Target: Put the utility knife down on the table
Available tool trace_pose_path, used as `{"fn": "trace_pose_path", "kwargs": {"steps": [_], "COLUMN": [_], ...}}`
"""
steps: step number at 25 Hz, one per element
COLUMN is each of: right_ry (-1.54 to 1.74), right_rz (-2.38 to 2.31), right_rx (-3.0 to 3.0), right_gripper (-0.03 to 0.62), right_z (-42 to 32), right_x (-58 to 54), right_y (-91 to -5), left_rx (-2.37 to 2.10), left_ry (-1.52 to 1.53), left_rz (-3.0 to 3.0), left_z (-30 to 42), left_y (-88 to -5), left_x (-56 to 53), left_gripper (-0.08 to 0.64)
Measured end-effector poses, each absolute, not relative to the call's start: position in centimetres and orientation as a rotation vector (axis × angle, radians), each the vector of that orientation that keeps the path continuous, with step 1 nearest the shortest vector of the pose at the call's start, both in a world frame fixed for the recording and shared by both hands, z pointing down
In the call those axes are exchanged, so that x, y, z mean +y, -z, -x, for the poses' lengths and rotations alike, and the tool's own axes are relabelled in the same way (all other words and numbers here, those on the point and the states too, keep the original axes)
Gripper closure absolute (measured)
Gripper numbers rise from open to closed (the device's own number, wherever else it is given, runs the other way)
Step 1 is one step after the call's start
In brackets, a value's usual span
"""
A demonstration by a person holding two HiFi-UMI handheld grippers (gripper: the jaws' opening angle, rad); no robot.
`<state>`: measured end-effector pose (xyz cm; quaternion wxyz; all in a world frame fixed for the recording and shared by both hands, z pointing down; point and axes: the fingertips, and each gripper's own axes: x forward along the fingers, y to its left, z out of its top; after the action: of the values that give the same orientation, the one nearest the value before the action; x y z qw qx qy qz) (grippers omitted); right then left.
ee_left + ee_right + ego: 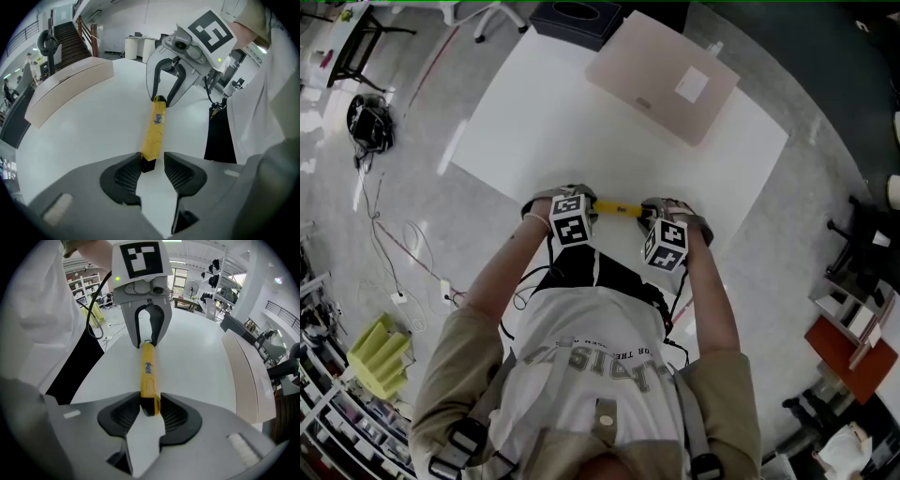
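Now the utility knife [619, 208] spans two grippers low over the near edge of the table [581, 112].

The right gripper [151, 406] clamps one end, both ribbed pads pressed on the yellow body, and that grip looks to be what keeps the knife level. The left gripper [153, 166] stands slack: the other end lies against one pad with a gap at the other, which I take for letting go. From overhead the marker cubes hide both sets of jaws, so only the gripper views show this difference. I can't tell from any of them whether the knife touches the tabletop.
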<state>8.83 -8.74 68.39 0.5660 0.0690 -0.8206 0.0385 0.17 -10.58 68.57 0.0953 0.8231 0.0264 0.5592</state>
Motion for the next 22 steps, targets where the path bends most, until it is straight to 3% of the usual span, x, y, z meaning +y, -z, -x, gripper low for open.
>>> {"fn": "trace_pose_path", "kwargs": {"steps": [22], "right_ry": [-0.053], "right_rz": [-0.206], "right_rx": [-1.935], "right_gripper": [0.434], "right_z": [-8.73], "right_x": [-8.60], "right_y": [-68.36], "left_rx": [-0.059], "left_ry": [-1.549], "left_rz": [-2.508], "left_z": [-0.32], "left_y": [-68.34], "left_x": [-10.42], "left_gripper": [0.363]}}
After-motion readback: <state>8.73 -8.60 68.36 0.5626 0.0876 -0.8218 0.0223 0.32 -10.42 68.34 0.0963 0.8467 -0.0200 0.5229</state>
